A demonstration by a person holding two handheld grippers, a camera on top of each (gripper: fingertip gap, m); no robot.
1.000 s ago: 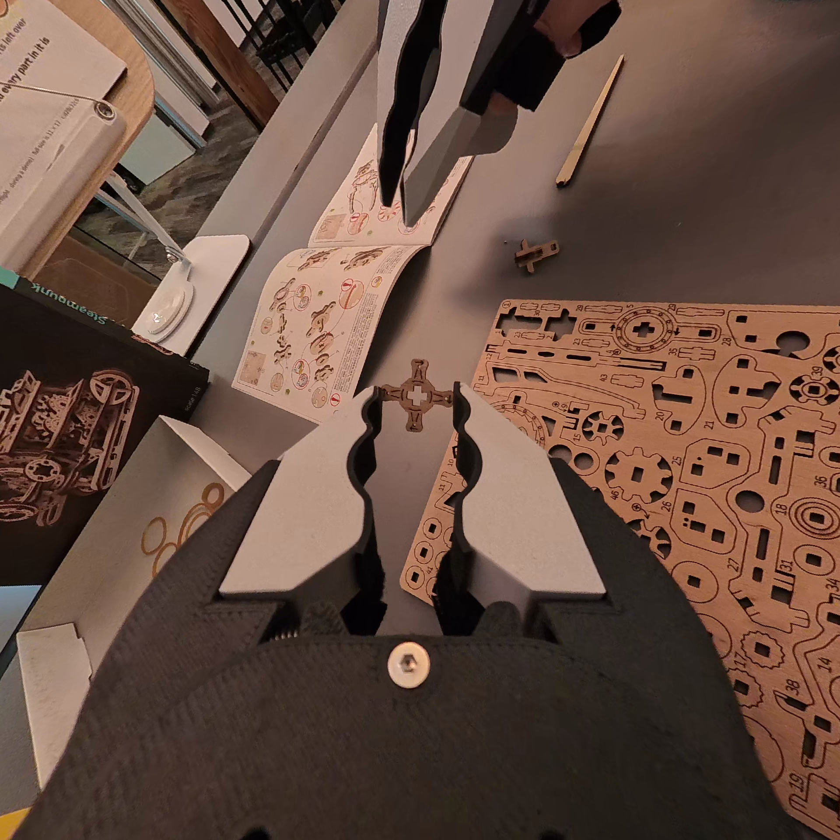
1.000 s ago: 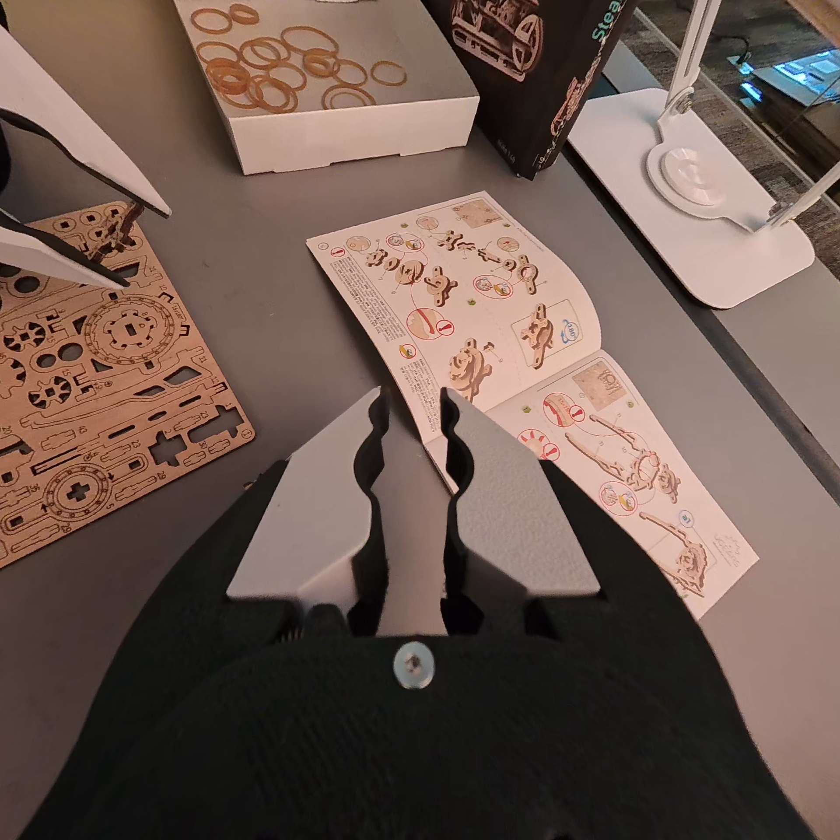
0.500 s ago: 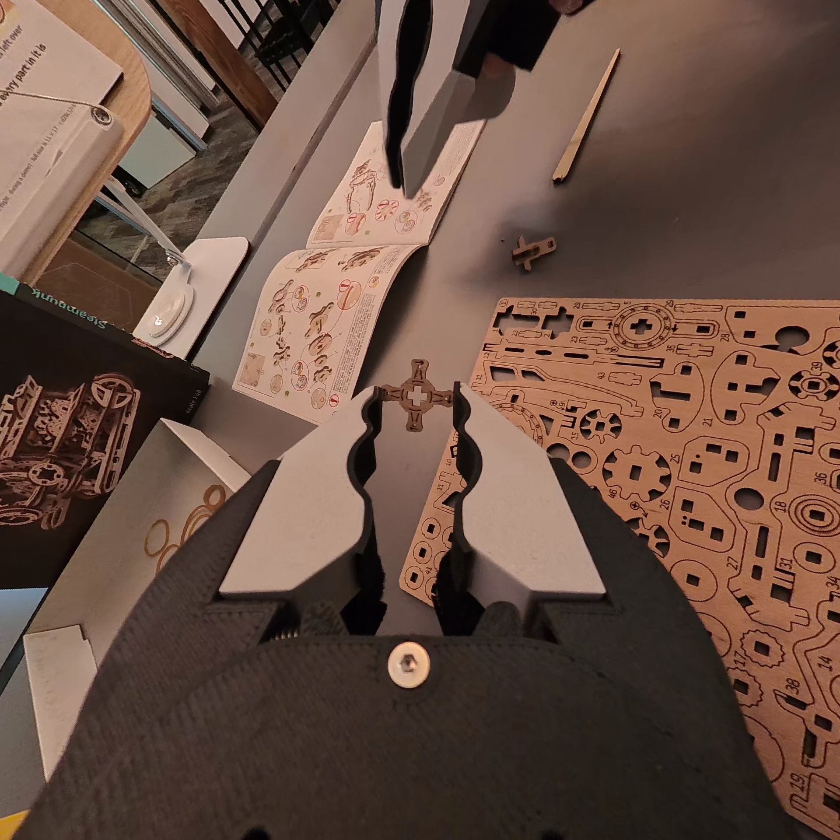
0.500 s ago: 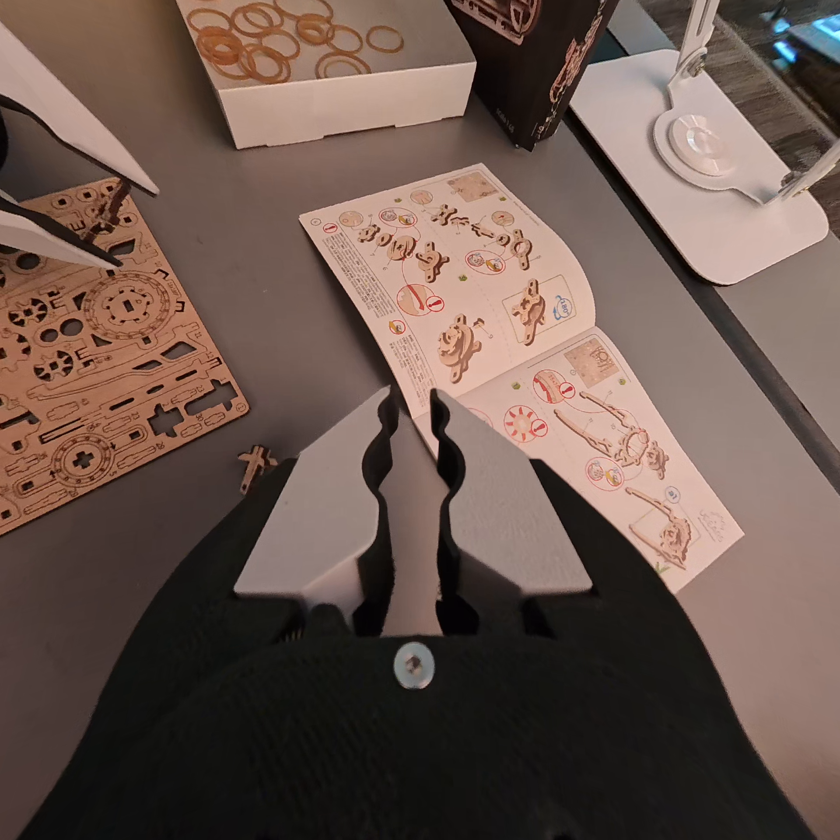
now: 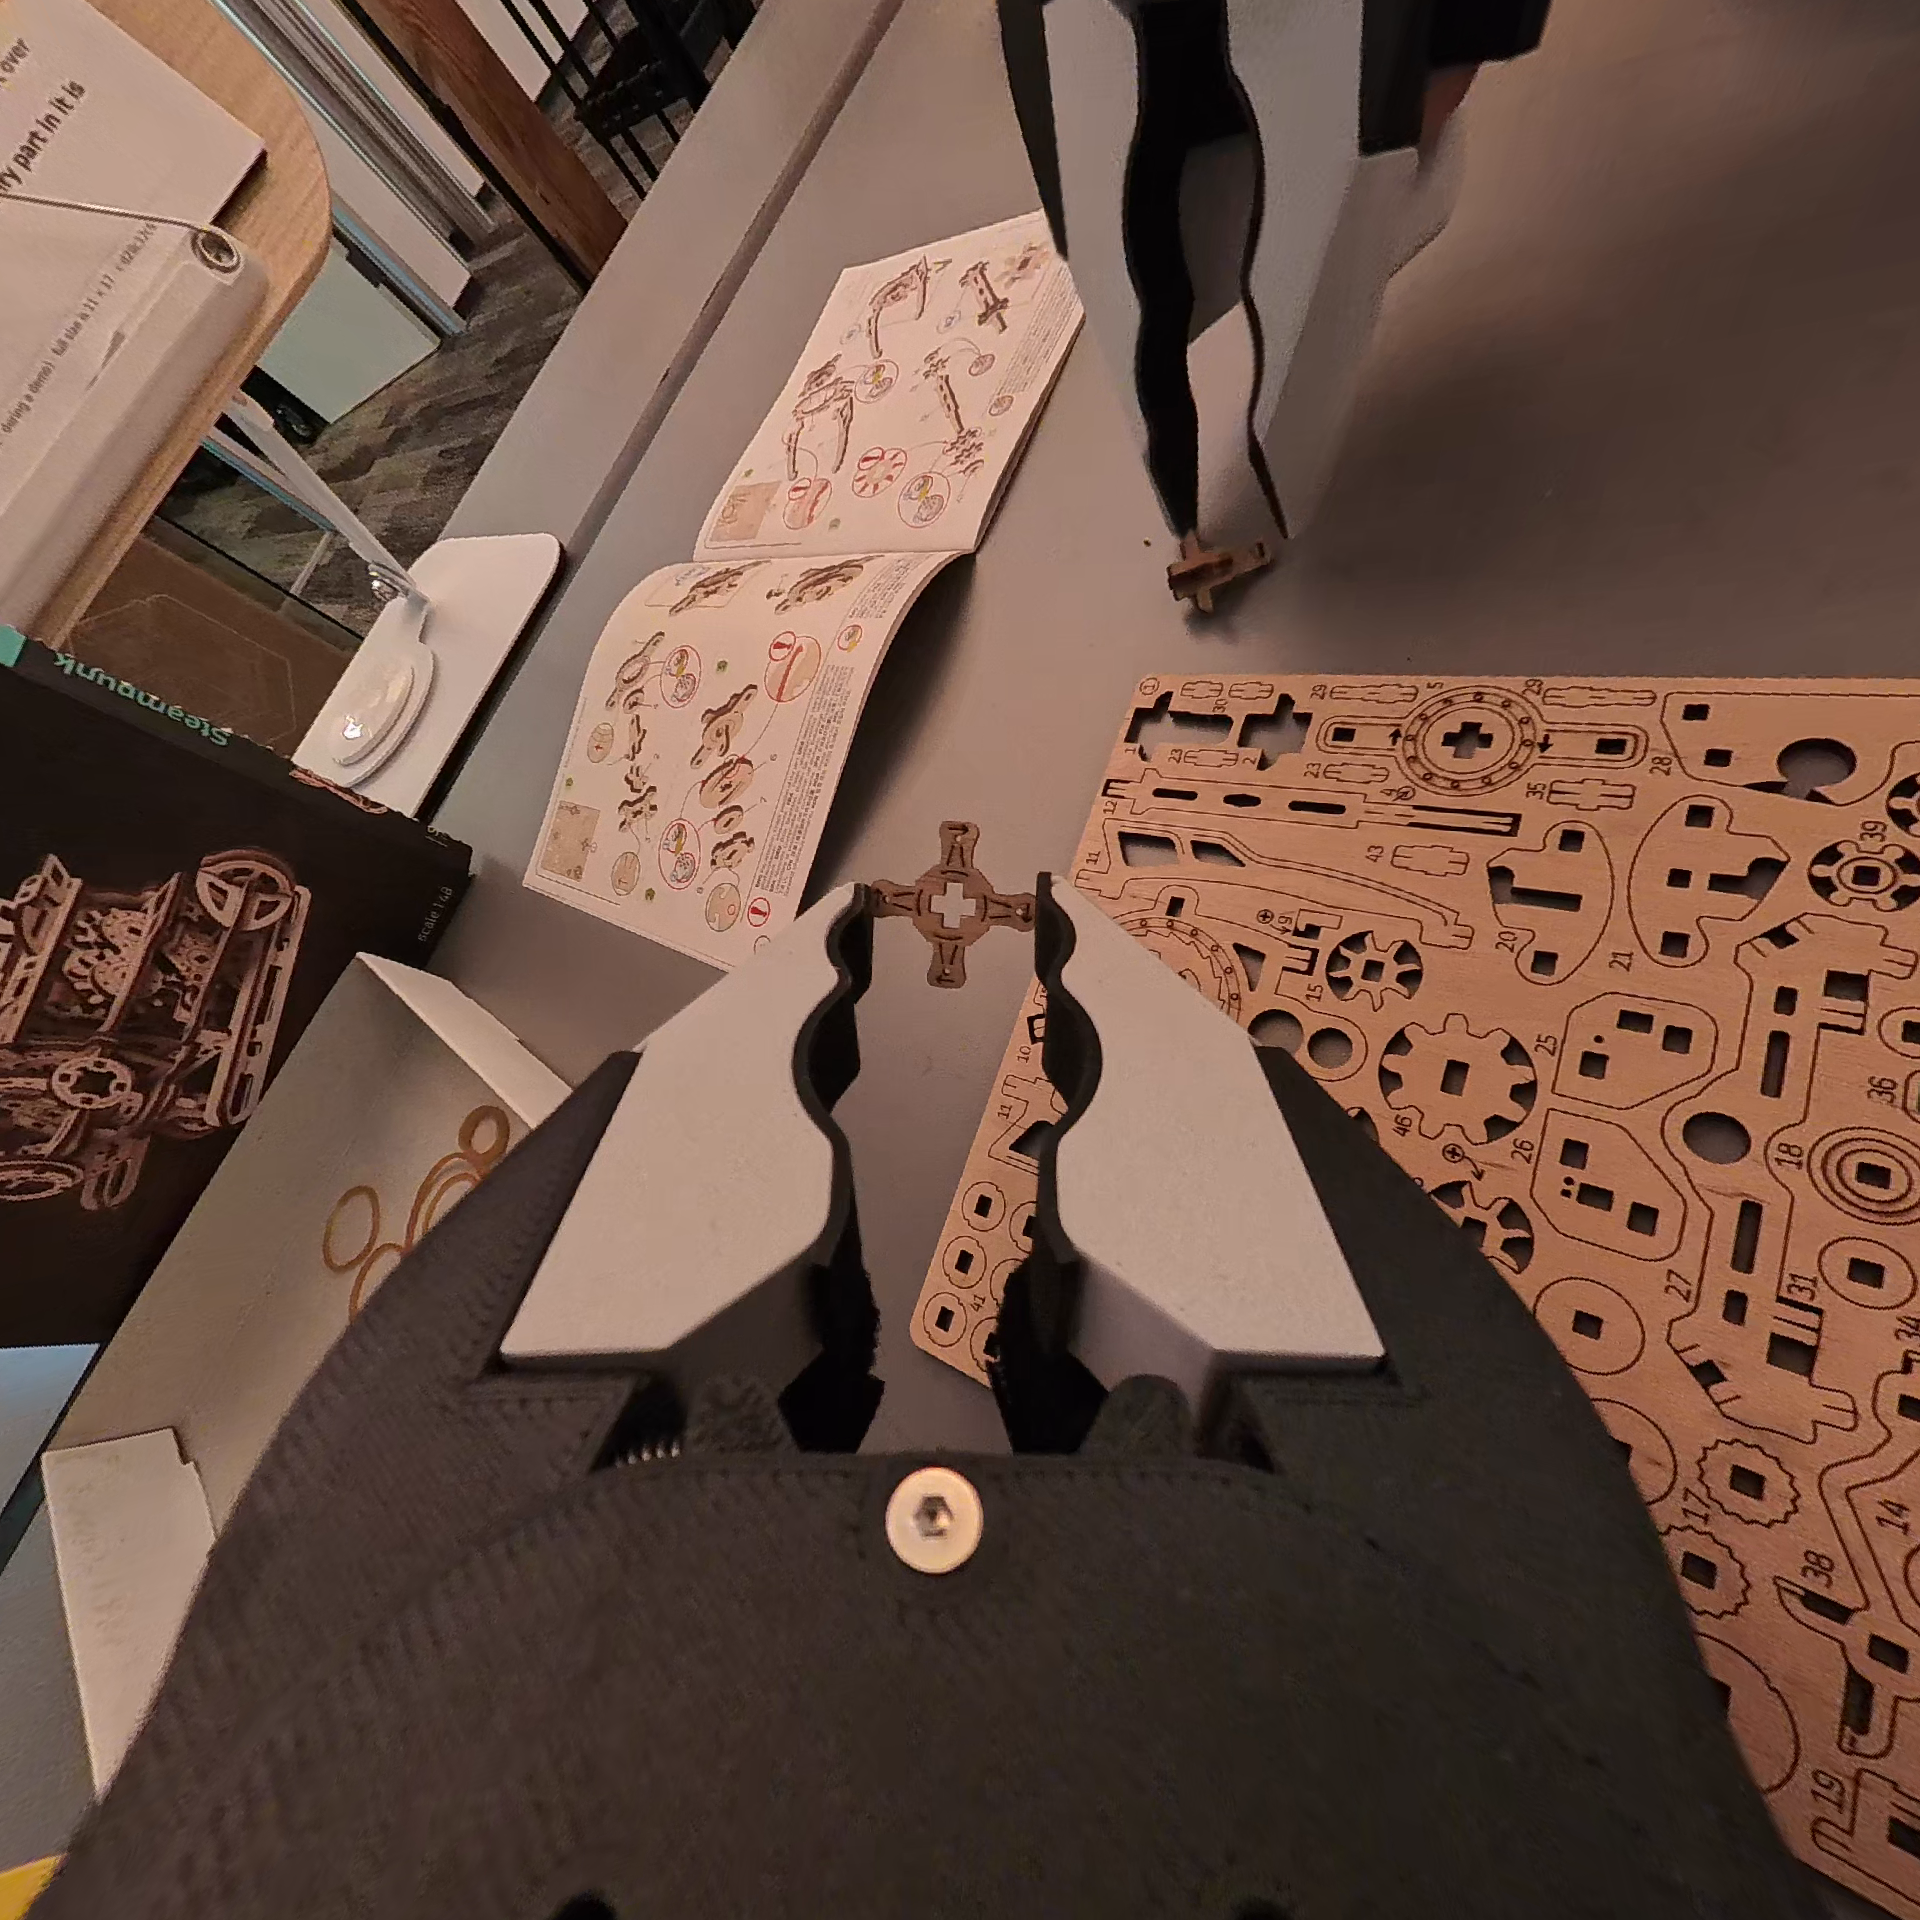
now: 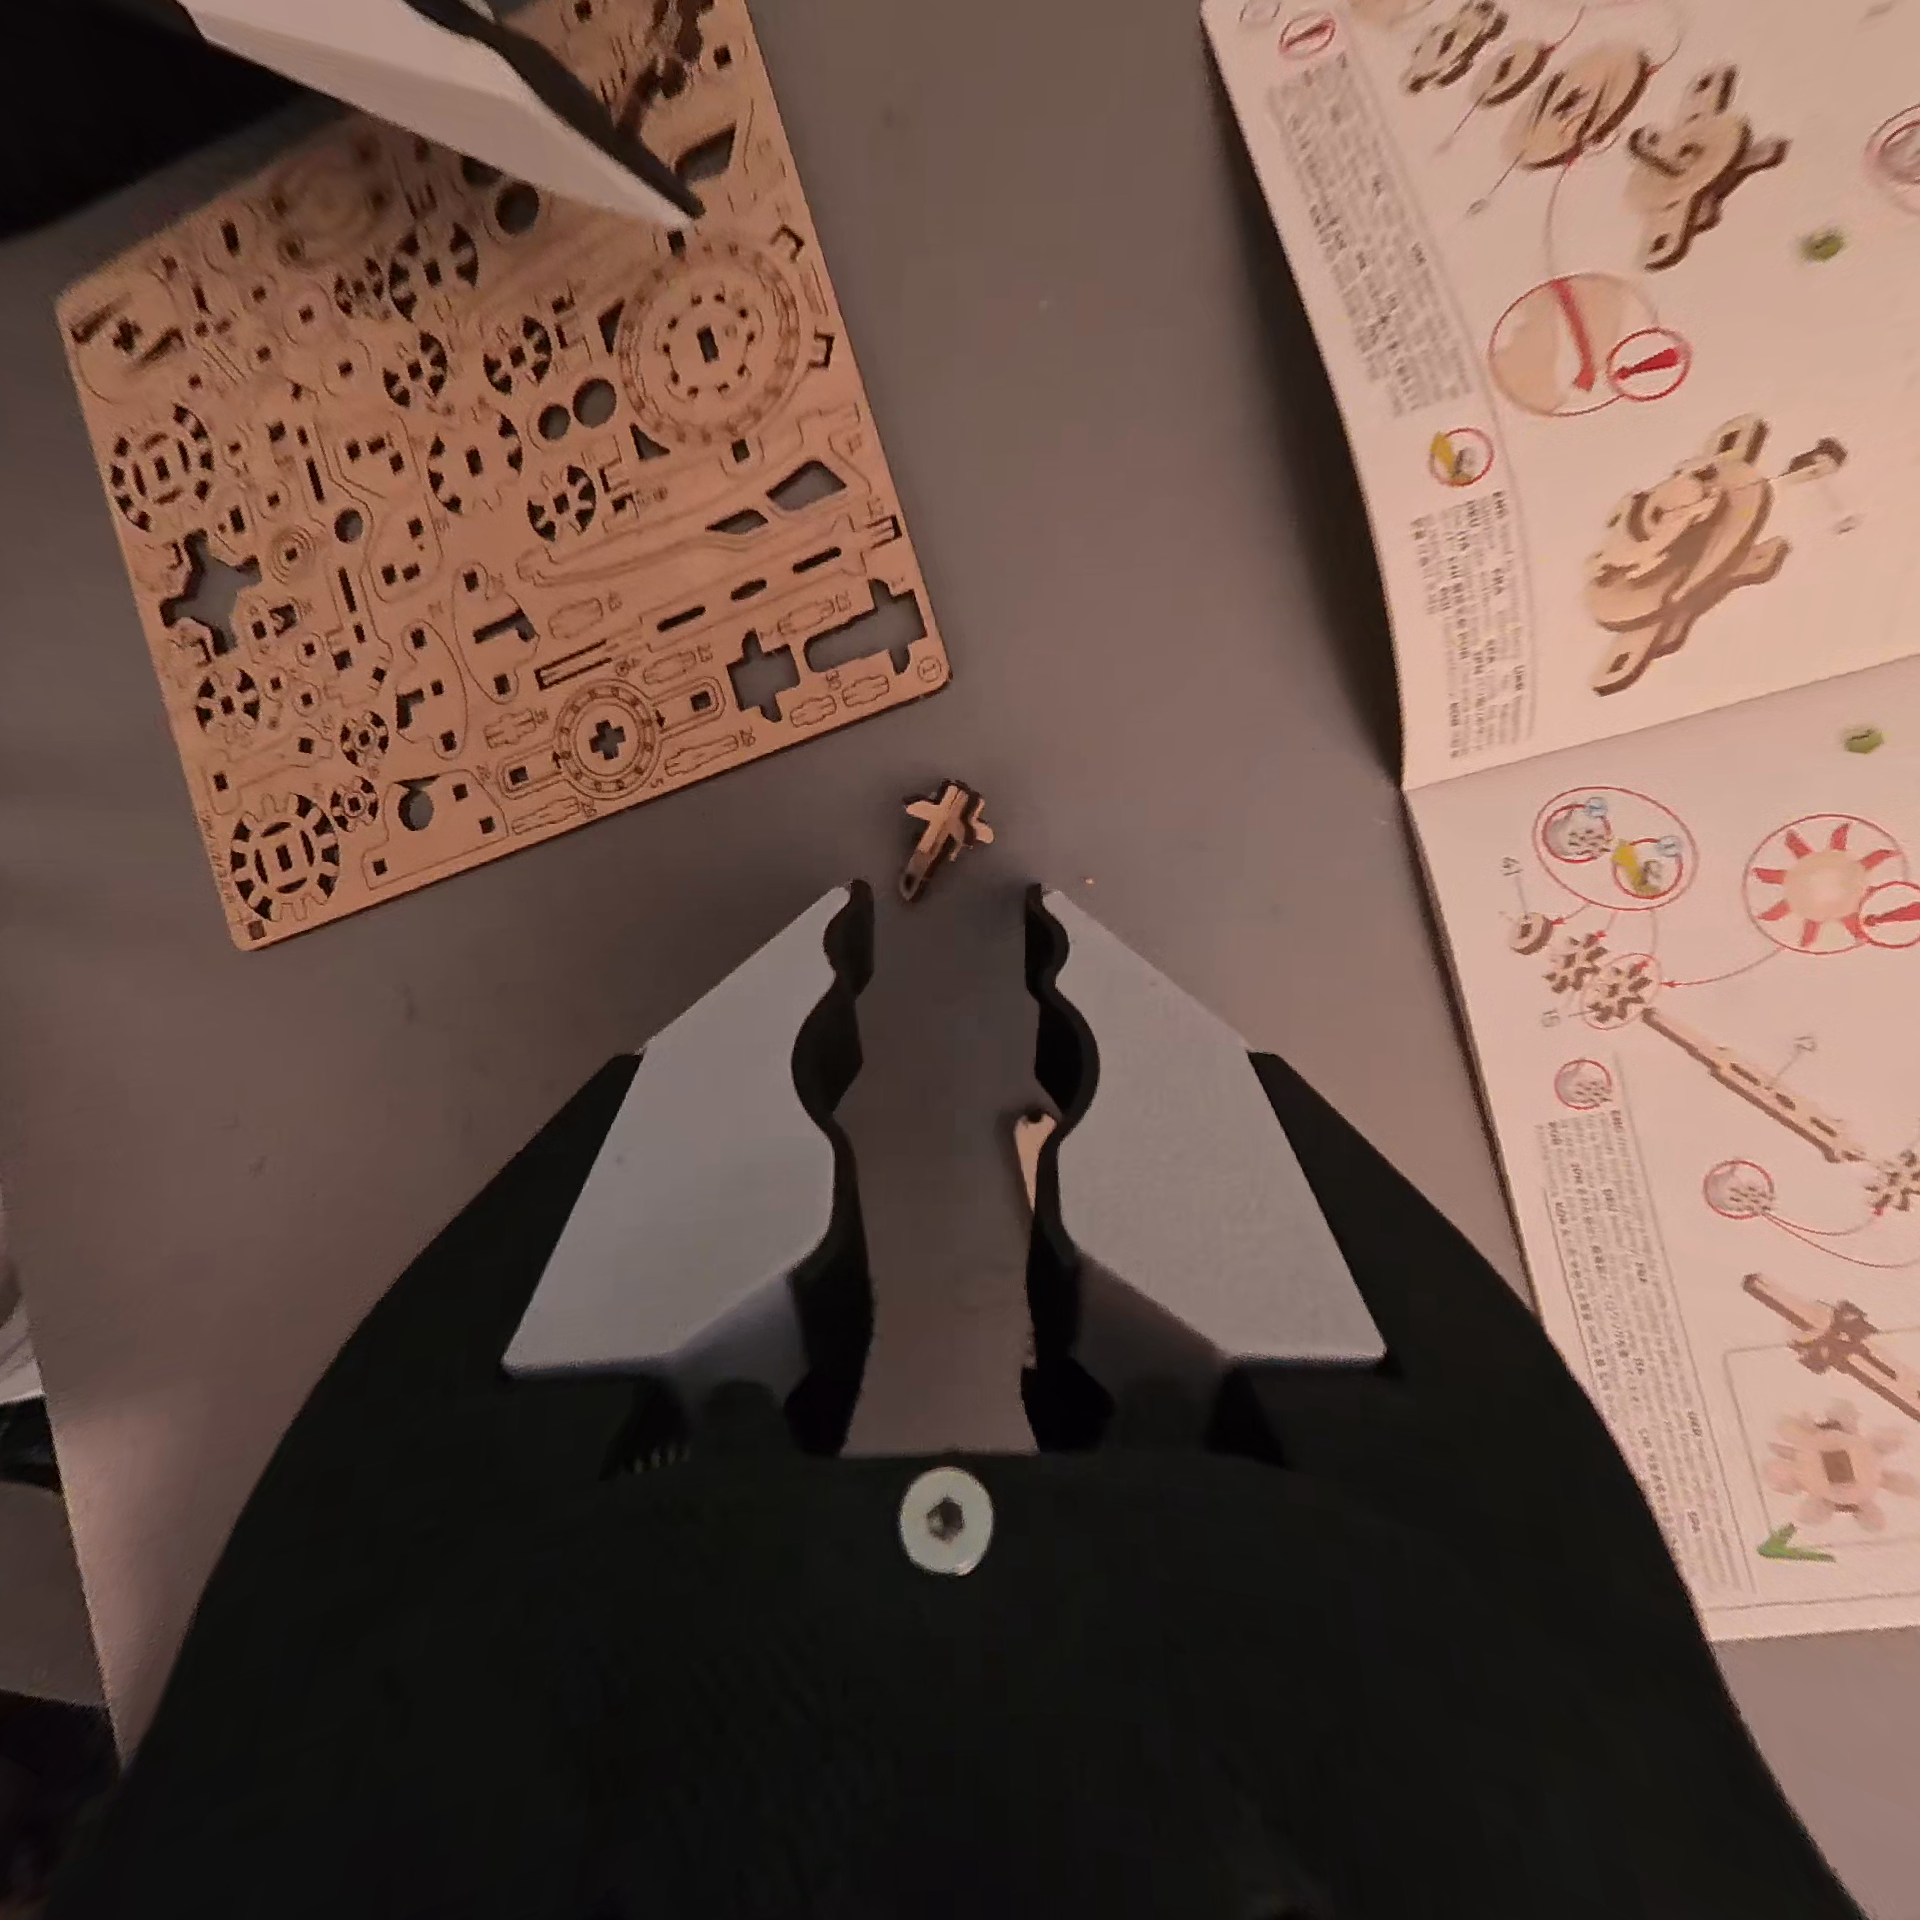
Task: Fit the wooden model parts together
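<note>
My left gripper (image 5: 951,906) is shut on a small dark cross-shaped wooden part (image 5: 951,902) and holds it by two arms above the table, beside the laser-cut wooden sheet (image 5: 1558,1039). My right gripper (image 6: 945,896) is open and low over the table. A small assembled wooden piece (image 6: 945,836) lies just ahead of its tips. In the left wrist view the right gripper (image 5: 1216,509) points down right above that piece (image 5: 1216,566). The sheet (image 6: 499,520) lies to the left in the right wrist view, with a left gripper finger (image 6: 468,94) above it.
An open instruction booklet (image 5: 810,623) lies on the grey table, also at the right of the right wrist view (image 6: 1662,727). A pale wooden stick (image 6: 1029,1143) shows between my right fingers. A black kit box (image 5: 156,987), a white box with rubber bands (image 5: 312,1195) and a lamp base (image 5: 447,644) stand at the left. About 12 cm separates my left fingertips from my right.
My right gripper has moved off the booklet to the small wooden piece, come down close to the table and opened wider. My left gripper has held still with the cross part.
</note>
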